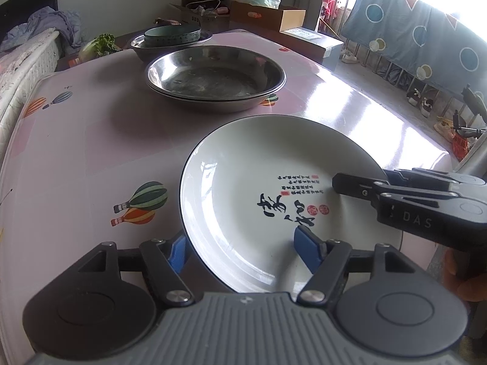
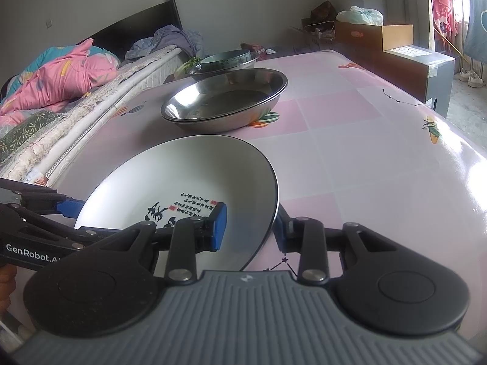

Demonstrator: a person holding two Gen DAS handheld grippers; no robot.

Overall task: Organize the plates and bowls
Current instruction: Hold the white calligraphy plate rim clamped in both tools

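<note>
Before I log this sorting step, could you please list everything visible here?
plate: one, white, black rim, calligraphy; tilted, near end of table
nested basins: two, steel; mid-table
far basin: one, steel; far end
bowl: one, teal; inside far basin
table: one, pink balloon-print cover
cardboard boxes: several, brown; beyond table
leafy greens: one bunch, green; left of far basin
left gripper: black, blue pads; open astride plate's rim
right gripper: black, blue pads; shut on plate's rim

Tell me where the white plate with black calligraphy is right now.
The white plate sits at the near edge of the pink table, between both grippers' jaws, with the stacked steel plates just behind it.
</note>
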